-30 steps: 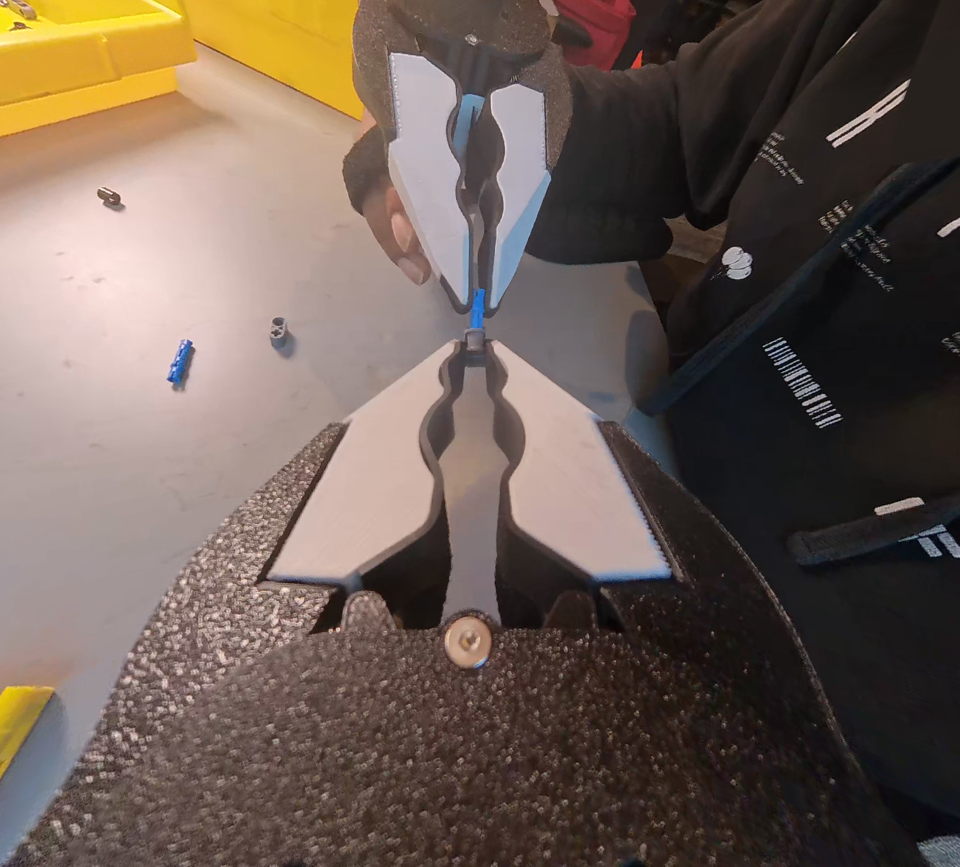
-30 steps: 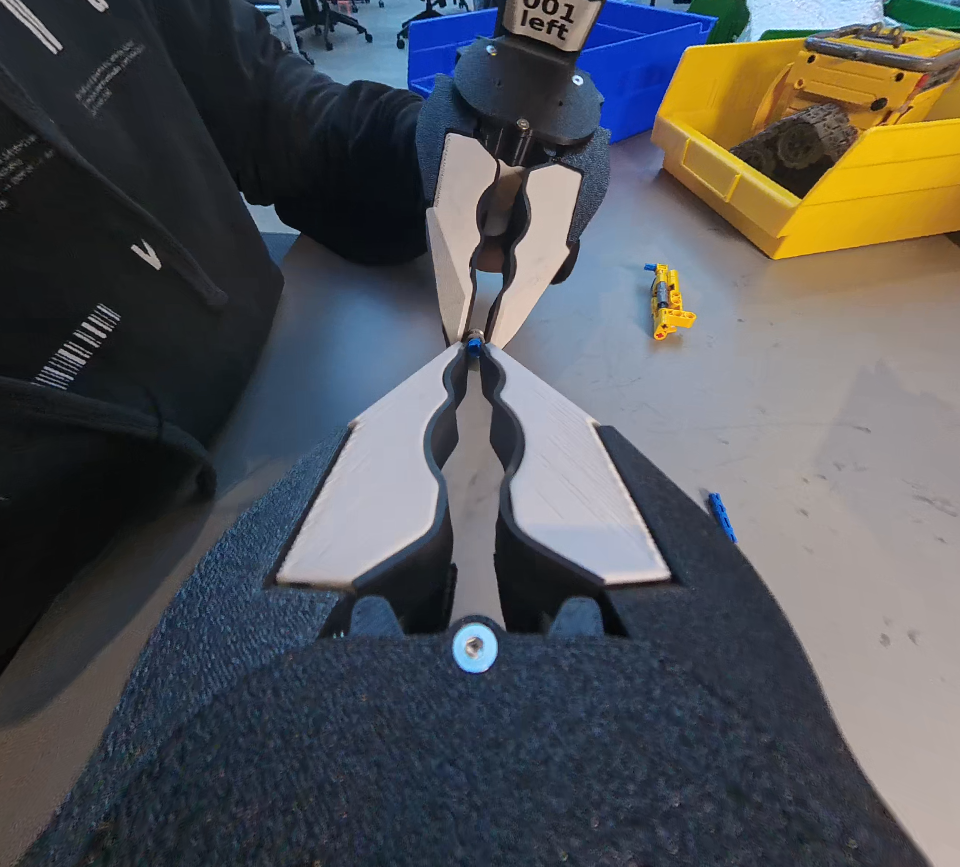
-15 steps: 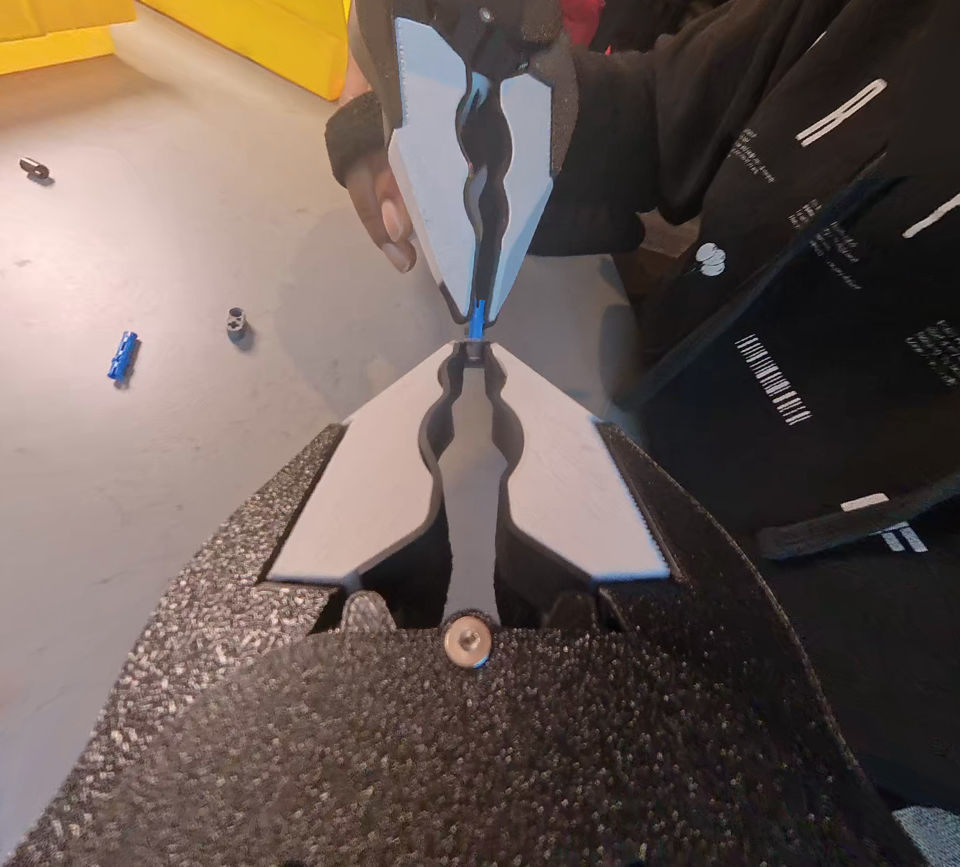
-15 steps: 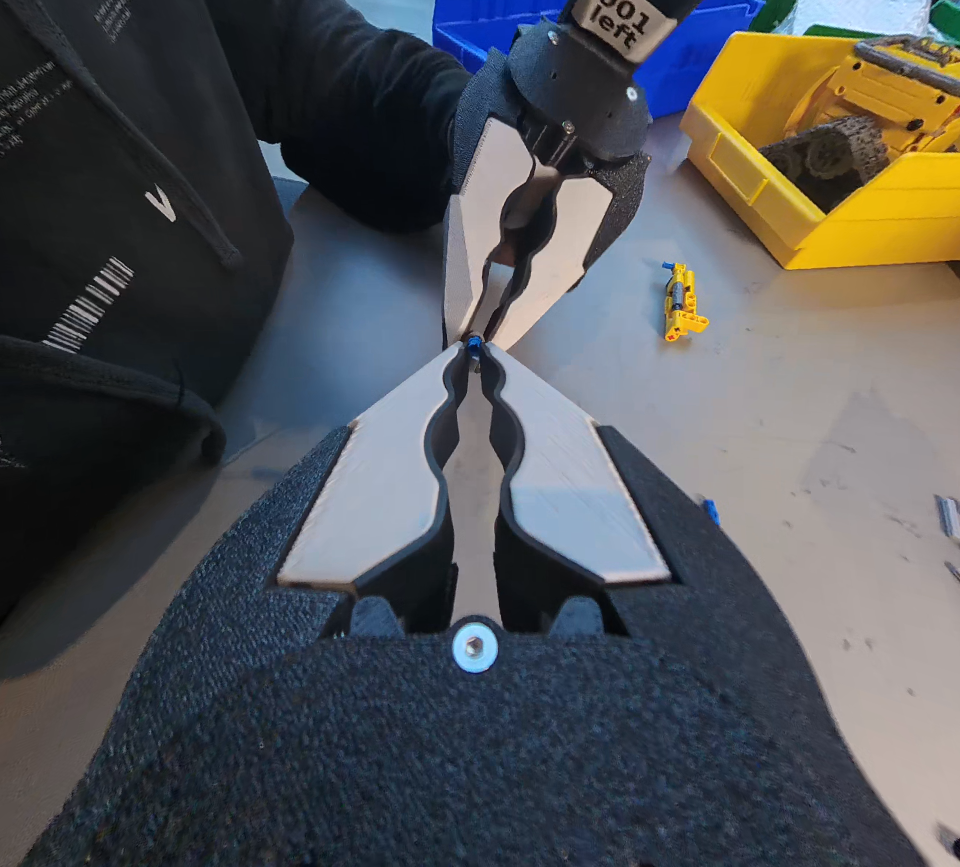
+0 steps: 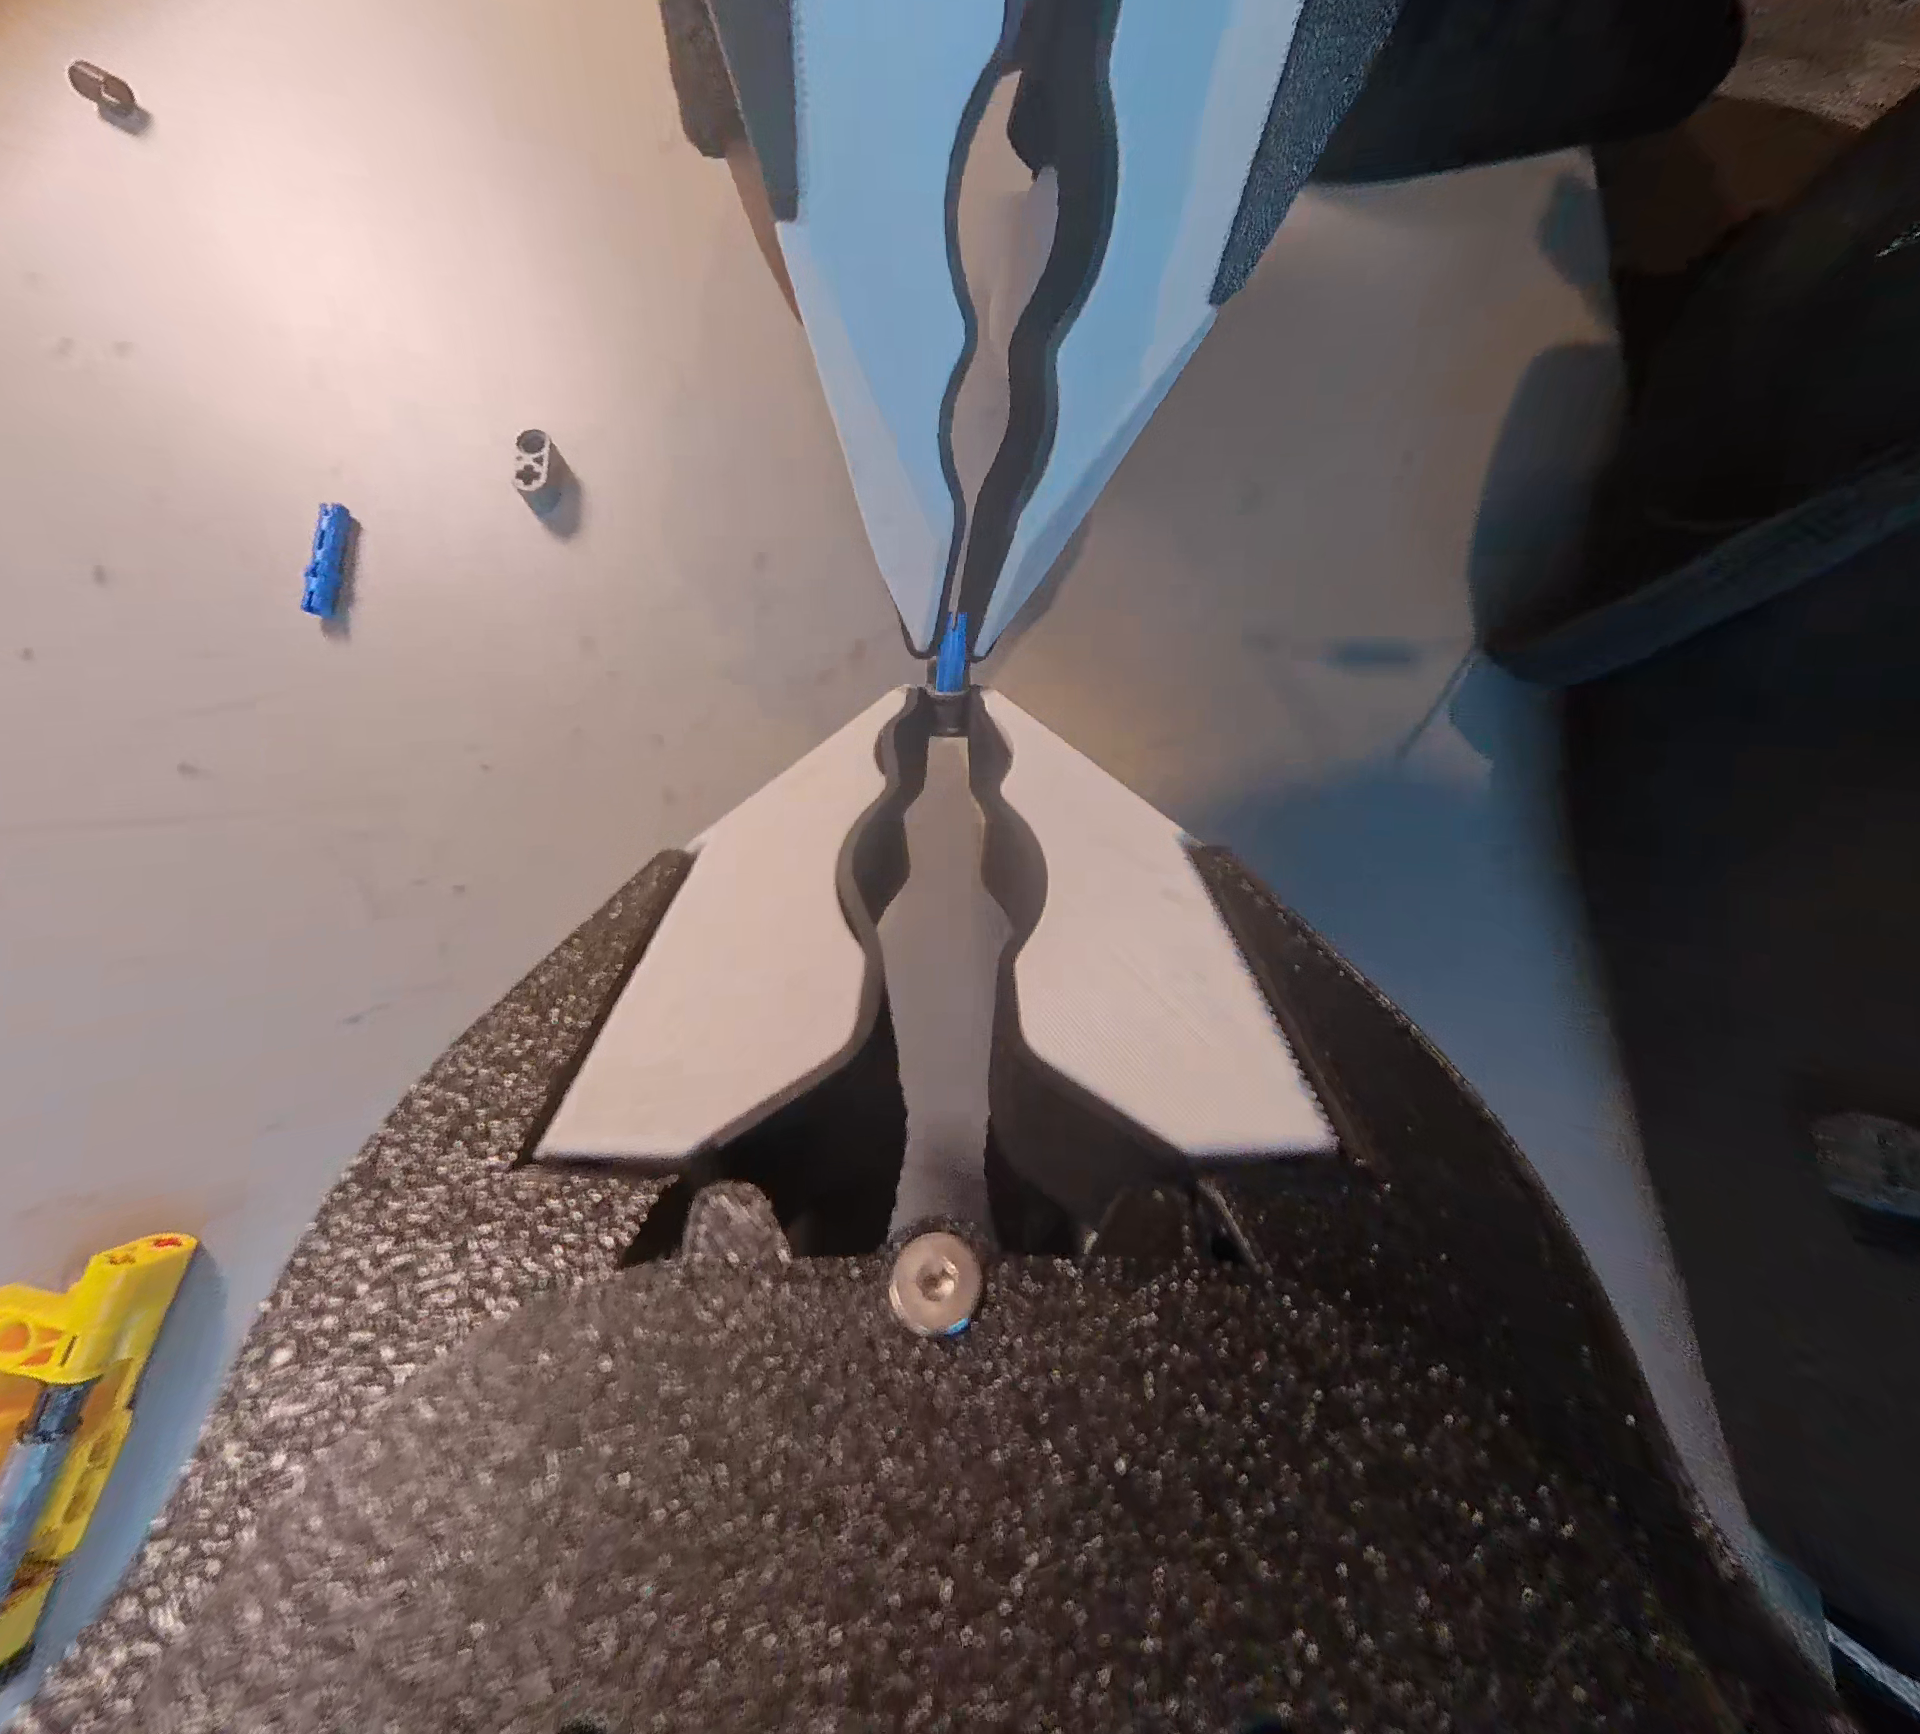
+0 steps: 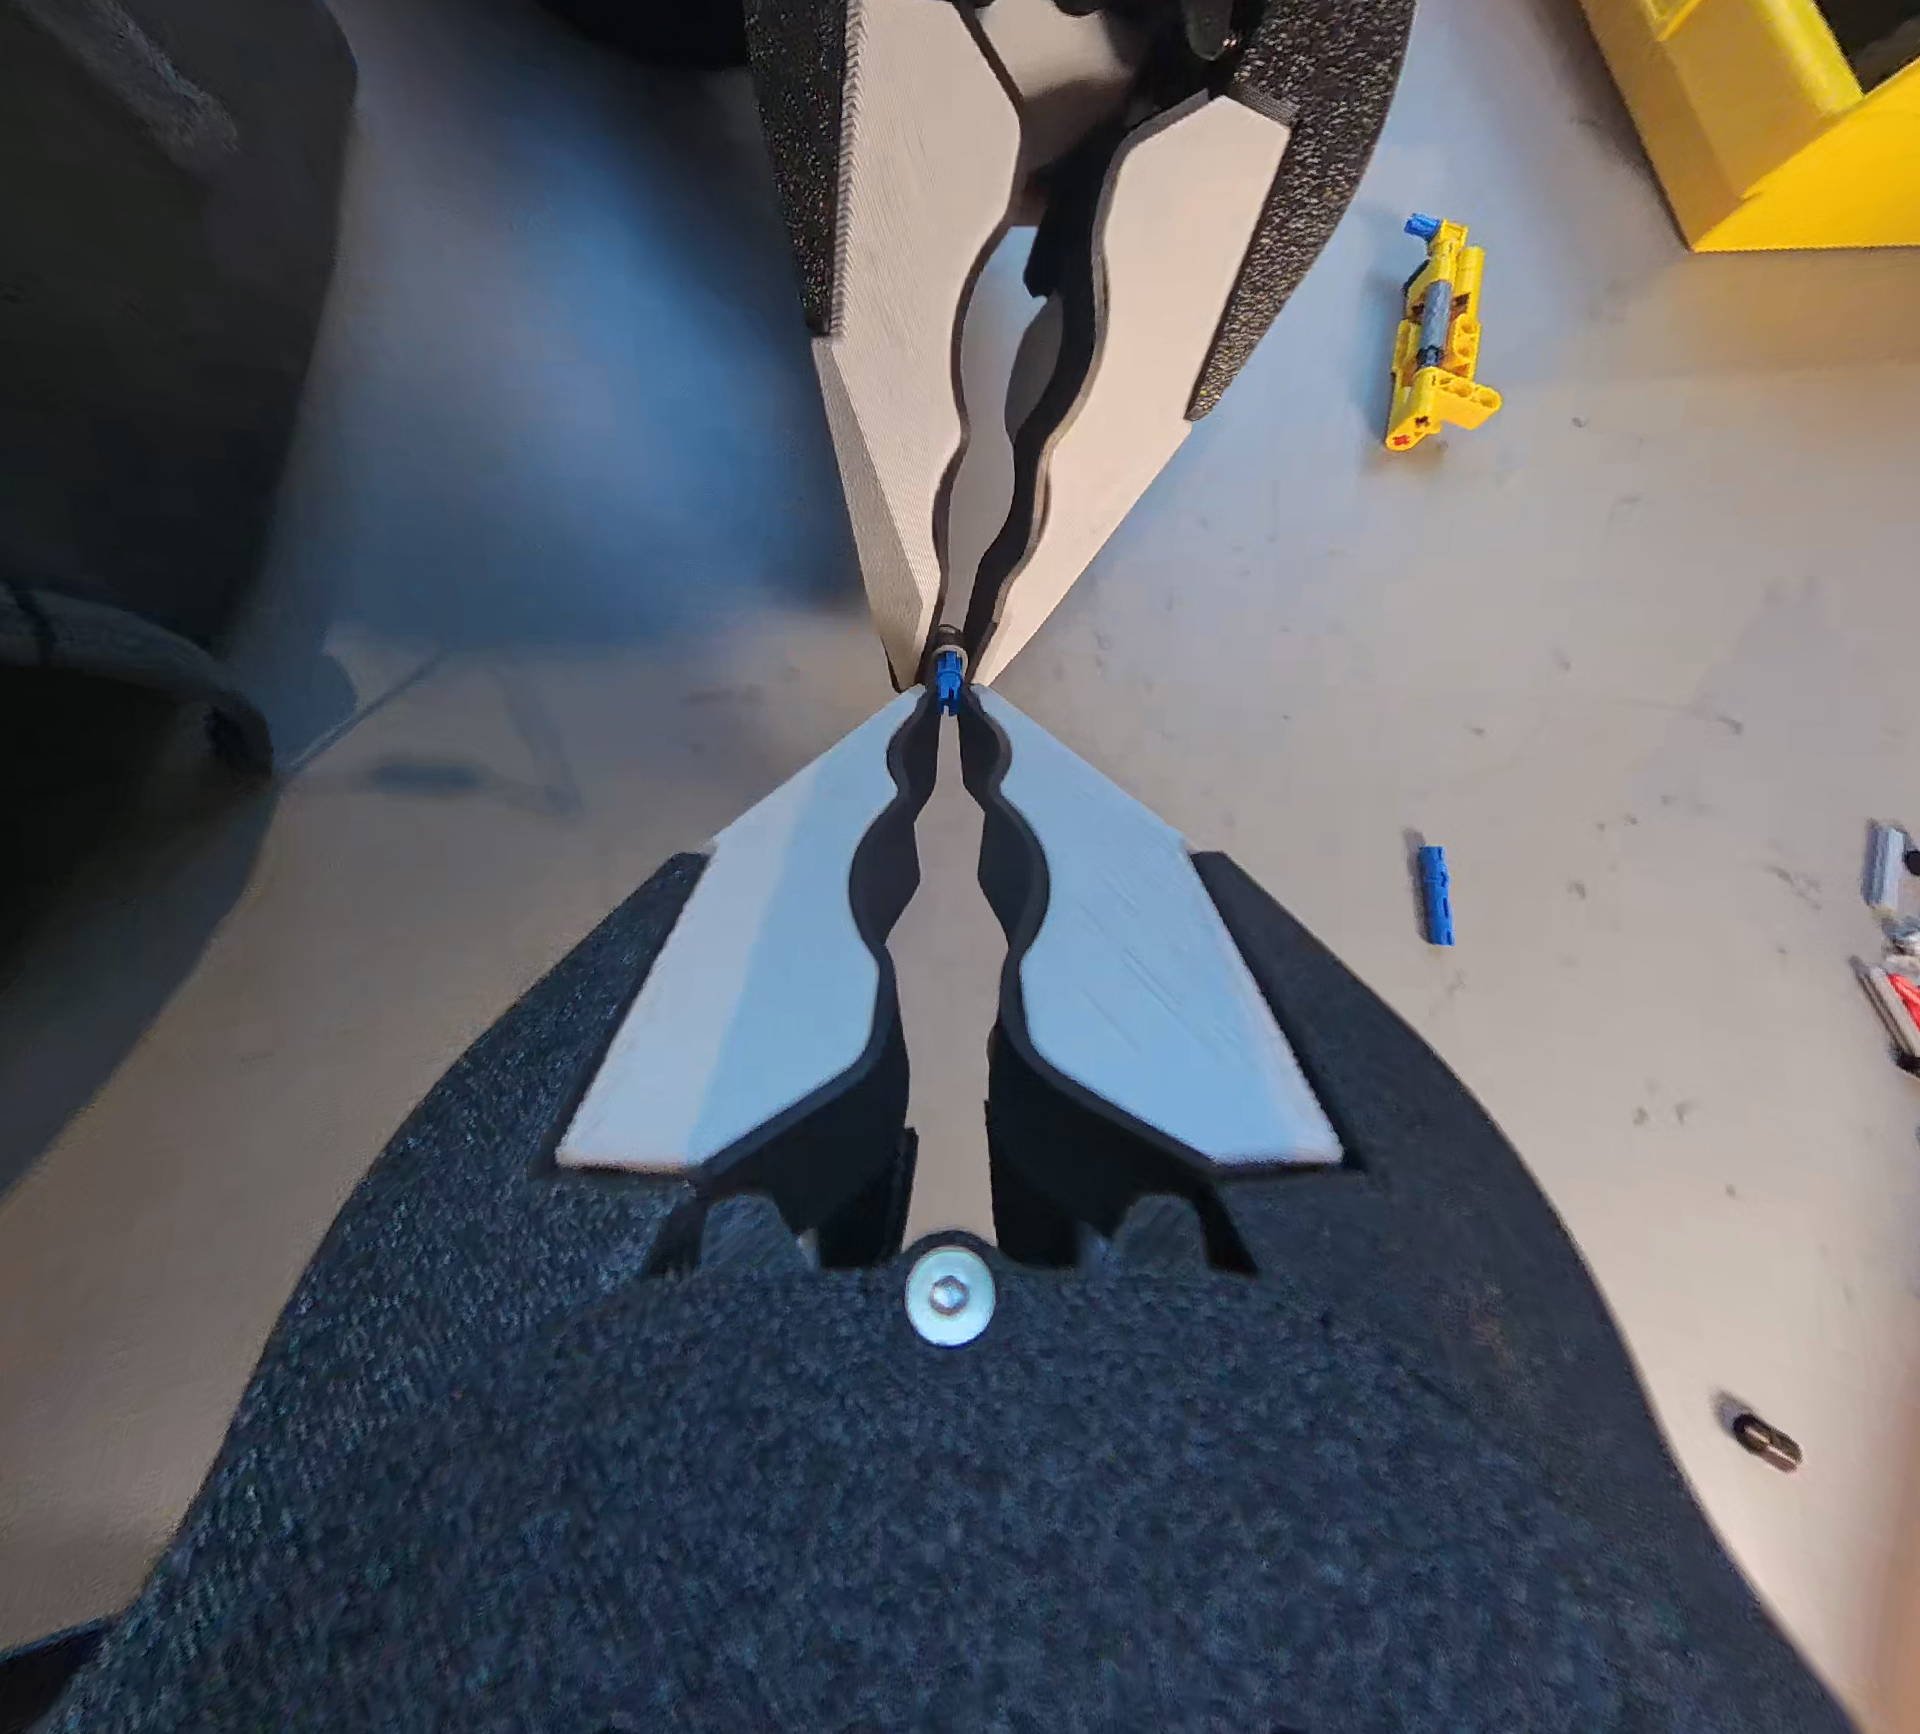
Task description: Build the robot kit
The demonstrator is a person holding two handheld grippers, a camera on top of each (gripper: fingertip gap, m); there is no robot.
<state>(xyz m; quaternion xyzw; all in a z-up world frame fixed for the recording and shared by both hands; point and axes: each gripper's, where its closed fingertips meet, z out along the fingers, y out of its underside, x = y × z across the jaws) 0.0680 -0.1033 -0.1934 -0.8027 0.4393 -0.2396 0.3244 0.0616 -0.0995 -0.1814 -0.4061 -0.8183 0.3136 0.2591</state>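
Observation:
In the left wrist view my left gripper [image 5: 943, 708] is shut on a small dark grey connector [image 5: 945, 705] at its tips. My right gripper [image 5: 951, 637] comes in from above, tip to tip, shut on a short blue pin [image 5: 951, 658]. The pin's end meets the connector. In the right wrist view my right gripper [image 6: 943, 699] pinches the blue pin [image 6: 945, 685], and my left gripper [image 6: 940, 650] comes from above with the grey connector [image 6: 943, 642]. Both are held a little above the grey table [image 5: 416, 853].
Left wrist view: a loose blue pin [image 5: 327, 560], a grey connector [image 5: 537, 469], a dark piece [image 5: 104, 89], a yellow assembly [image 5: 62, 1372]. Right wrist view: the yellow assembly [image 6: 1439, 334], a blue pin [image 6: 1436, 895], a yellow bin [image 6: 1766, 74], small parts [image 6: 1891, 957]. A person in black stands beside the table. The grippers are tip to tip, or close to it.
Both grippers have tipped down toward the table and drawn closer to each other, and they stay tip to tip. The pin and the connector stay gripped.

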